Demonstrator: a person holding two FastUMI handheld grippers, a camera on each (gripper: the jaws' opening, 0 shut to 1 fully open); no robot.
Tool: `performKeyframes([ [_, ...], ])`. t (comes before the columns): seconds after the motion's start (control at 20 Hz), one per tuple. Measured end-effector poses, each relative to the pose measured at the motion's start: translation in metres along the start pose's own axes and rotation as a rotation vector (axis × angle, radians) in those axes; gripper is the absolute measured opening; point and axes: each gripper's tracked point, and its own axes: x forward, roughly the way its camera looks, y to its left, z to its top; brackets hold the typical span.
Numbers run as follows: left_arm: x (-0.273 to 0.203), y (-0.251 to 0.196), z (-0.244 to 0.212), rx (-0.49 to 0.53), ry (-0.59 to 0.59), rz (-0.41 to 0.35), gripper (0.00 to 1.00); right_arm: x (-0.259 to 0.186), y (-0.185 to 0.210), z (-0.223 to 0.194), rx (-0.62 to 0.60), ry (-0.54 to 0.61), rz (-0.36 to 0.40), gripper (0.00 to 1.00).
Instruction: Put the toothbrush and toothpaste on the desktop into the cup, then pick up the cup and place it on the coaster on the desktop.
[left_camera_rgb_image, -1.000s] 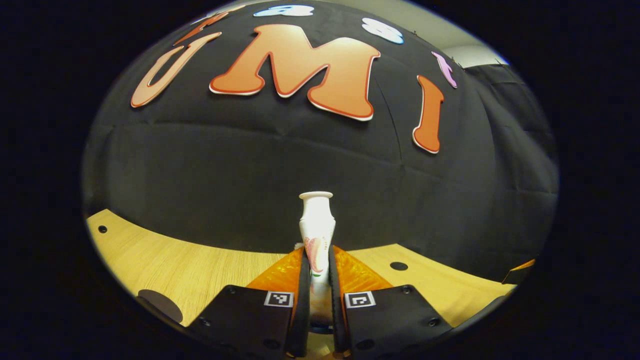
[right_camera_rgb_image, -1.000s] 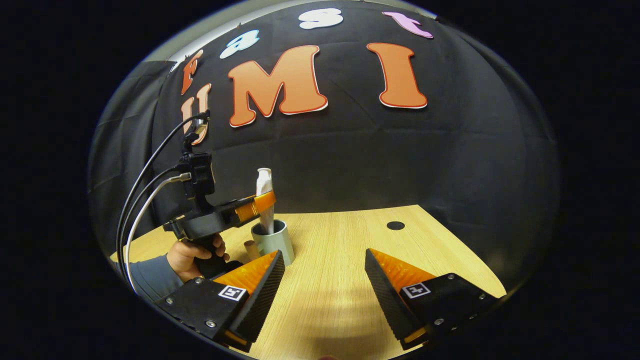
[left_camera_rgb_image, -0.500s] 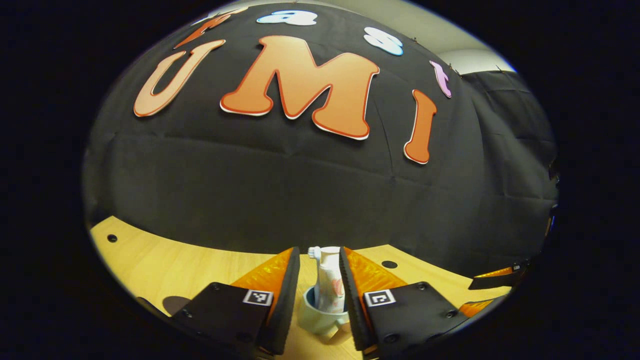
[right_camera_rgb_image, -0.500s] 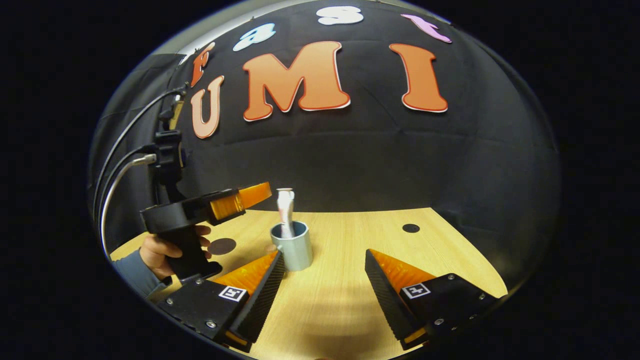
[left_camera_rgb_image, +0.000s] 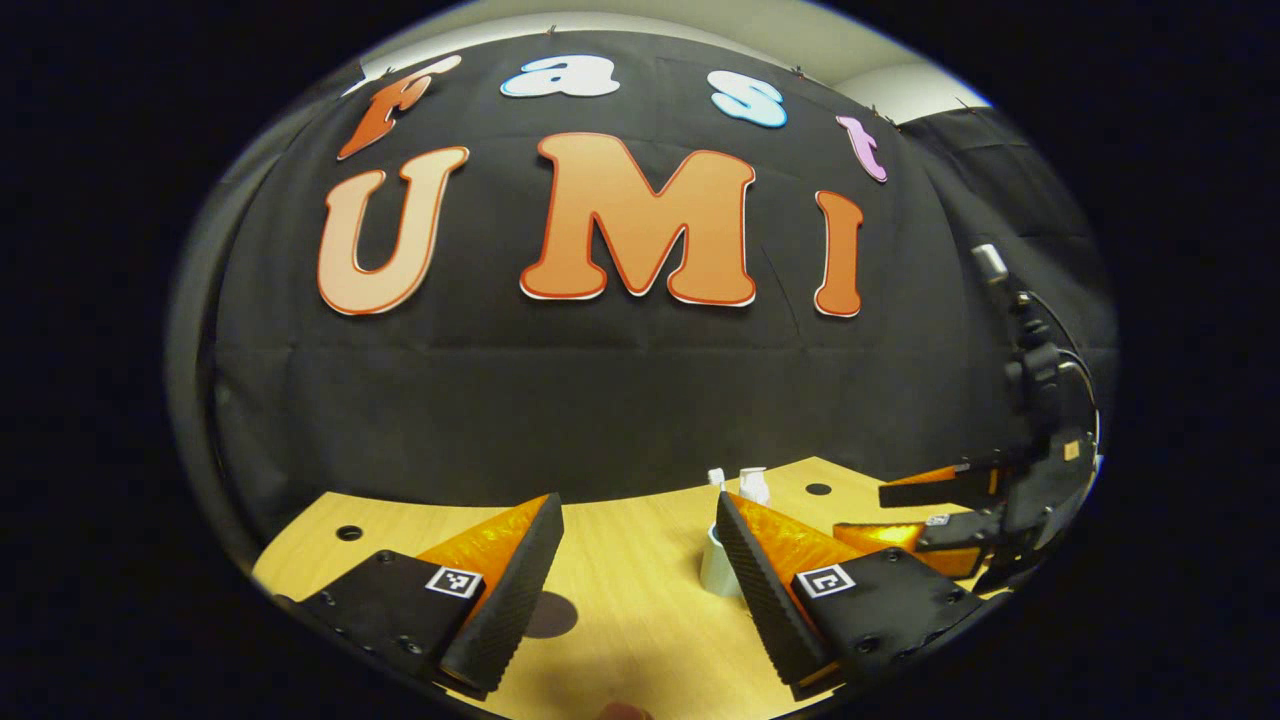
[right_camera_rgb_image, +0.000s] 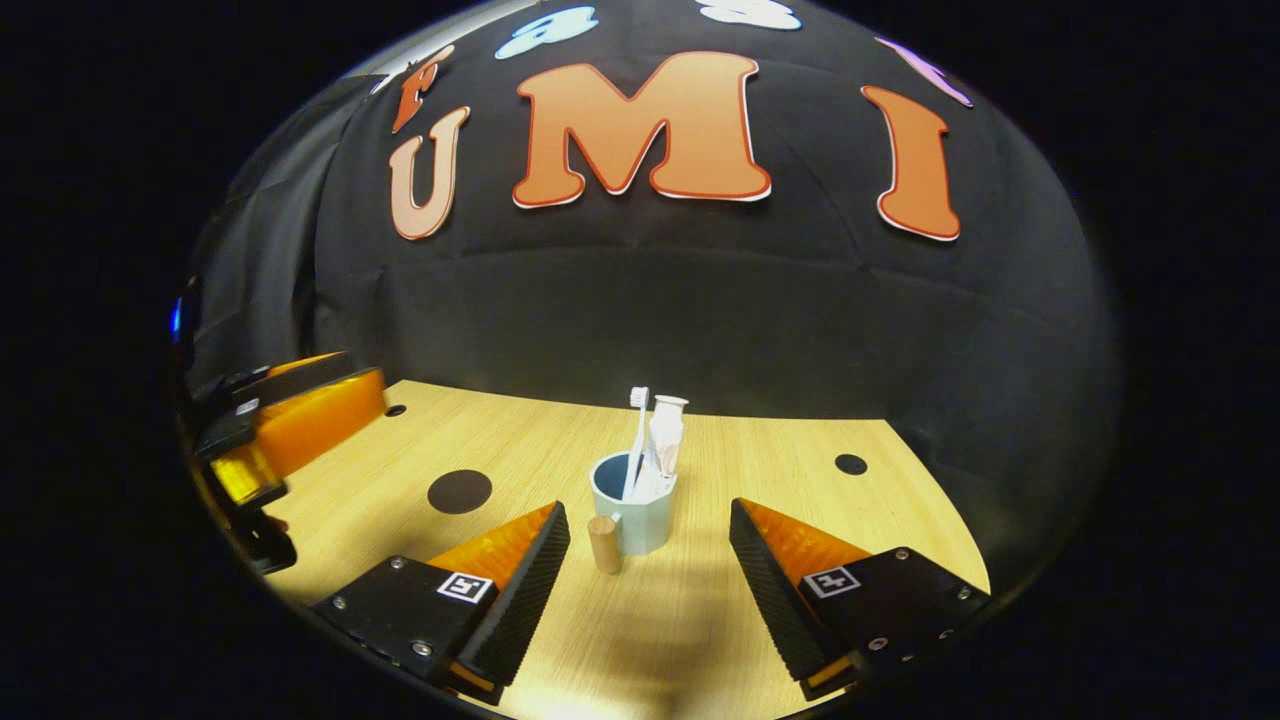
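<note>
**Tongs let go, cup is full**

The left tongs (left_camera_rgb_image: 638, 560) are wide open now and hold nothing; a moment ago they pinched the toothpaste (right_camera_rgb_image: 665, 445). It now stands in the cup (right_camera_rgb_image: 632, 512) beside the toothbrush (right_camera_rgb_image: 636, 432). The right tongs (right_camera_rgb_image: 648, 560) (also wide open, empty) face the cup. Next job, I think: lift it onto the coaster (right_camera_rgb_image: 459, 491)

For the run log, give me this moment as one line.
white toothbrush, white toothpaste tube: in pale blue cup | cup: on wooden desktop, off dark round coaster | jaws: open
</note>
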Motion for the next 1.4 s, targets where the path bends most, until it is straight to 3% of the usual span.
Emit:
performKeyframes([
  [0.3,-0.068,0.048,-0.004,-0.013,0.030,0.062,0.98,0.025,0.029,-0.001,-0.012,0.171,0.031,0.96],
  [0.65,-0.121,0.092,-0.020,0.005,0.066,0.150,0.98,0.068,0.026,-0.027,-0.044,0.349,-0.025,0.94],
  [0.95,-0.139,0.108,-0.024,0.020,0.067,0.186,0.98,0.093,0.021,-0.051,0.032,0.539,-0.073,0.81],
  [1.25,-0.144,0.115,-0.039,0.004,0.103,0.188,0.98,0.100,0.017,-0.065,0.064,0.641,-0.121,0.69],
  [1.3,-0.144,0.114,-0.042,-0.001,0.106,0.186,0.98,0.101,0.017,-0.066,0.051,0.644,-0.130,0.74],
  [1.4,-0.145,0.113,-0.046,-0.008,0.118,0.184,0.98,0.101,0.015,-0.067,0.017,0.649,-0.148,0.72],
])
